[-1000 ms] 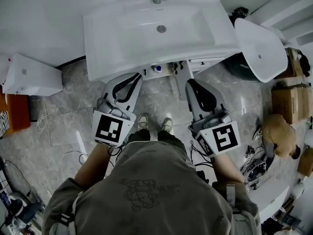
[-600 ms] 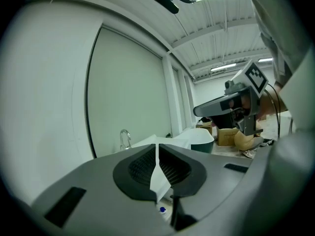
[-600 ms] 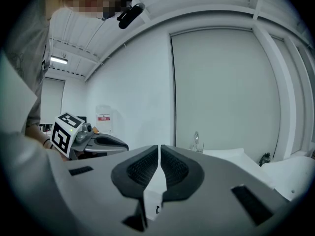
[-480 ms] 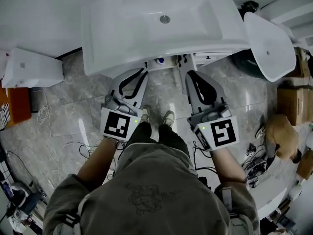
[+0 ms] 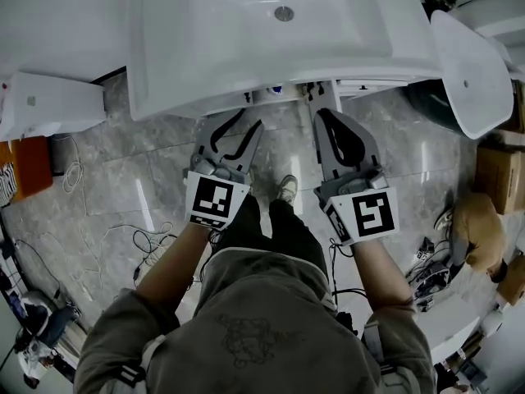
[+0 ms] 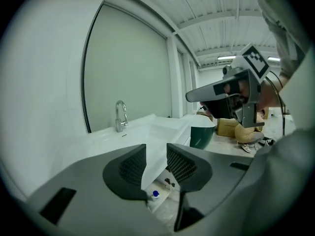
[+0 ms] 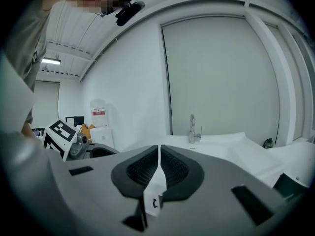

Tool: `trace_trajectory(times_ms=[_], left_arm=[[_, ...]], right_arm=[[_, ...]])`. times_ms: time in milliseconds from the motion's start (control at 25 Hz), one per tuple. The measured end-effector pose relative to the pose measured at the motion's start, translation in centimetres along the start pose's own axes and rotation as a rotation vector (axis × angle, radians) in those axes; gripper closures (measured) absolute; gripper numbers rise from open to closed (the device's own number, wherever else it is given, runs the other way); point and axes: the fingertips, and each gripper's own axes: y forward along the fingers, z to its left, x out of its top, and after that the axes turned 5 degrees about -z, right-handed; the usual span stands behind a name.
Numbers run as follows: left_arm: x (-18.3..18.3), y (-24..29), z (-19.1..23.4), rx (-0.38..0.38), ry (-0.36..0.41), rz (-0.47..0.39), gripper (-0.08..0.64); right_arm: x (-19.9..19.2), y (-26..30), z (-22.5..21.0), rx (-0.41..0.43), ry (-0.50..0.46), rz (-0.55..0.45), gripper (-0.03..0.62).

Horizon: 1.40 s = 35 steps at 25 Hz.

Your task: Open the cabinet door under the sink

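White porcelain is the main hazard: the sink (image 5: 246,48) juts out over the cabinet front (image 5: 365,84), so the cabinet door below it is almost wholly hidden from the head view. Any reach for its edge would be half blind and could knock the sink's rim.

The left tongs (image 6: 156,163) are opening with nothing between them; through the gap shows only the sink's edge and a small blue-capped bottle (image 6: 155,194) underneath, which a careless push might topple. The right tongs (image 7: 159,168) are closed and empty, and could take hold of nothing as they are.

The person's shoes (image 5: 286,188) are near the cabinet, so a swinging door may strike them.
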Motion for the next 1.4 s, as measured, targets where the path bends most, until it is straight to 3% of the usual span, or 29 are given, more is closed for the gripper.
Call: trace_trajectory(times_ms=[360,560,760,1040,1240,1400], left_arm=[[-7.8,4.1,1.2,0.053,-0.083,0.071,0.419],[-12.1,5.6,2.6,0.116,-0.077,0.08,0.419],[-17.7,8.0,3.0,0.134,-0.112,0.14,0.419],[-24.6,10.4,3.0,0.145,-0.147,0.221,0.419],[-28.7,12.0,3.5,0.163,-0.306,0.252,0.42],[-31.4,13.0,4.1,0.194,-0.302,0.283,0.422]], right_arm=[[-7.8,2.8,-0.2,0.013,0.043,0.069,0.557],[-12.8,4.8,-0.8,0.011,0.057,0.088,0.557],[-17.6,6.7,-1.6,0.033,0.04,0.122,0.557],[-22.7,8.0,-1.7,0.019,0.097,0.136,0.557],[-25.4,8.8,-1.8,0.025,0.112,0.144,0.557],[-27.3,9.5,-2.3,0.016,0.138,0.141,0.557]])
